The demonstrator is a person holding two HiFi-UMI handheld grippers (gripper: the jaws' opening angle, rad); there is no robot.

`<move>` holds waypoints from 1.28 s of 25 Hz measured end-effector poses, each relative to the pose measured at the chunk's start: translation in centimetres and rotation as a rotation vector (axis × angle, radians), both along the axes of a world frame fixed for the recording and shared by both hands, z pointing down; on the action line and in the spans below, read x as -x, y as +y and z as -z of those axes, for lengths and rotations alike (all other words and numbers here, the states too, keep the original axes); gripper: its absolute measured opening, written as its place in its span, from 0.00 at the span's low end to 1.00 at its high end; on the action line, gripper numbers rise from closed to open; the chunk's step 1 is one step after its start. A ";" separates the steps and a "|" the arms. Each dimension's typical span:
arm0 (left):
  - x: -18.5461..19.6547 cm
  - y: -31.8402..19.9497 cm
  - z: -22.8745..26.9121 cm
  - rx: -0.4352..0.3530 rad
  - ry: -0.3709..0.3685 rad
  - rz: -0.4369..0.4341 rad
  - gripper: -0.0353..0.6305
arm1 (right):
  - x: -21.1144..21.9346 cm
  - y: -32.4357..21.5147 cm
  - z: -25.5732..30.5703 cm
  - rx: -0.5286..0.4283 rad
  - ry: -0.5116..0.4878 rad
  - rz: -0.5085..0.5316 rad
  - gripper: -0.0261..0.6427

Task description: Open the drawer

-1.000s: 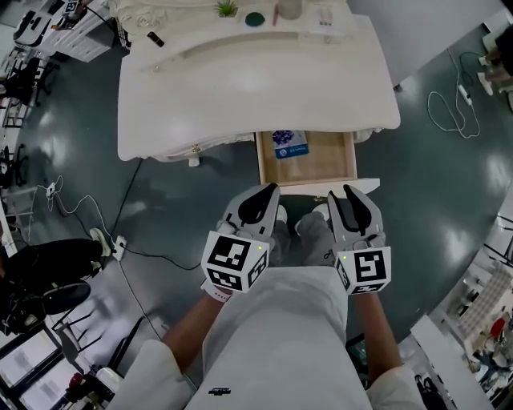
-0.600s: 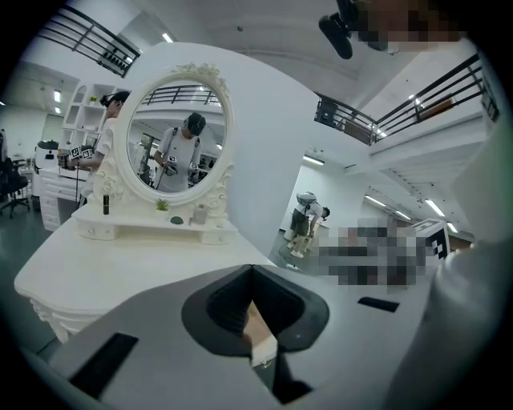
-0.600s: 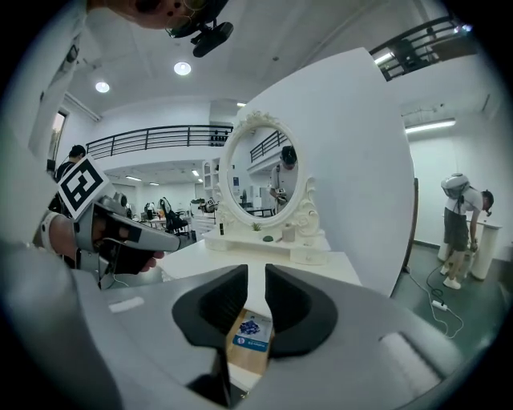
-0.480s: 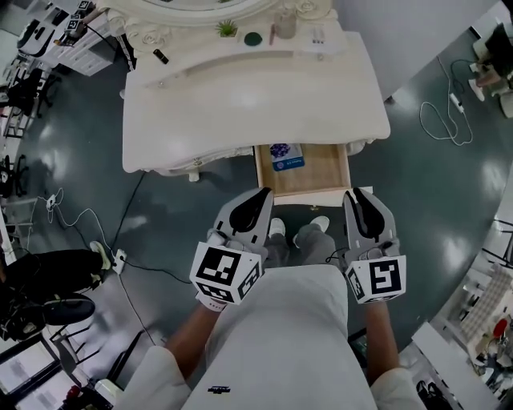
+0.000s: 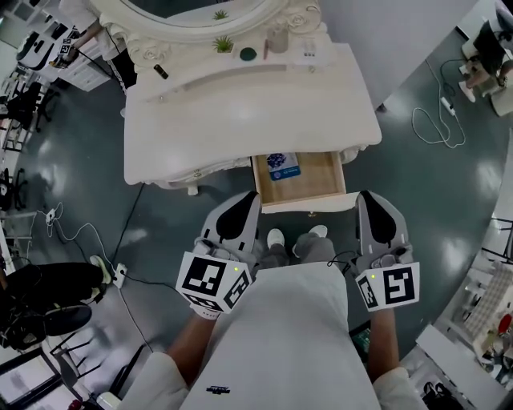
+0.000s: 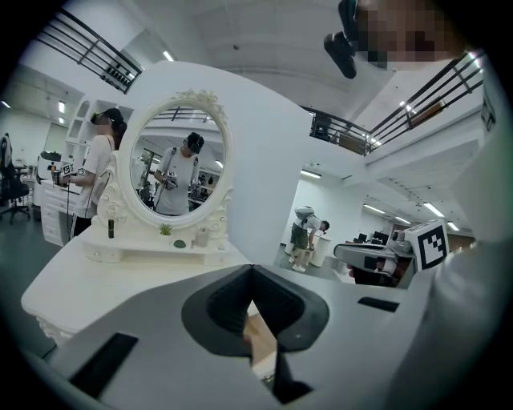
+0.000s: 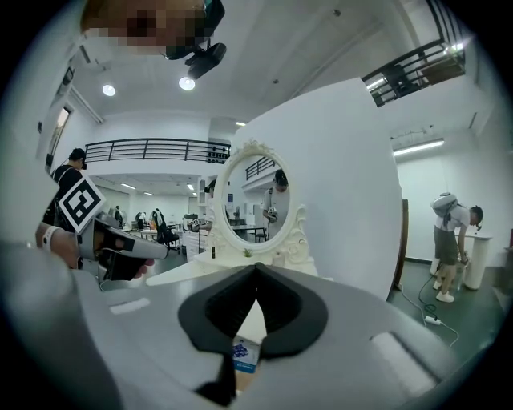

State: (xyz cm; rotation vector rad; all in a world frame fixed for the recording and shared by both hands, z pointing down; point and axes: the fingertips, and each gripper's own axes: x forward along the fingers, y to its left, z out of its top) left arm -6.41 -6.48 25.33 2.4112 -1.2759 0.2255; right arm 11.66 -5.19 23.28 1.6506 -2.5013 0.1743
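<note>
While drawer (image 5: 319, 174) sits open just ahead, betw. them, L tongs (image 5: 247, 202) & R tongs (image 5: 370, 200) are closed, empty; R's jaws just closed.

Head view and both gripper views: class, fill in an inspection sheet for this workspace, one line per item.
Surface: white dressing table, its top pale and glossy.
Job's things: drawer stands pulled out, wooden inside, with a blue-and-white packet at its back.
Clutter: small plant, green dish, jar and dark tube below the mirror.
Grippers: left gripper shut, empty; right gripper just closed, nothing between its jaws; both apart from the drawer.
Cables: white cable lies on the floor at right; dark cable runs to a power strip.
Surroundings: grey floor; crowded desks at left.
</note>
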 end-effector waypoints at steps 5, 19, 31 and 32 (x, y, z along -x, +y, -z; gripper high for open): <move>0.9 -0.1 1.5 -0.034 0.011 0.011 0.05 | -0.4 0.4 1.6 -0.031 -0.001 -0.012 0.06; 2.4 0.2 3.5 -0.077 0.026 0.025 0.05 | -2.4 2.8 3.5 -0.081 0.006 -0.077 0.06; 2.8 0.8 3.4 -0.082 0.018 0.028 0.05 | -0.6 3.1 3.0 -0.083 -0.002 -0.033 0.06; 2.8 0.9 3.4 -0.083 0.019 0.028 0.05 | -0.5 3.2 3.0 -0.082 -0.004 -0.030 0.06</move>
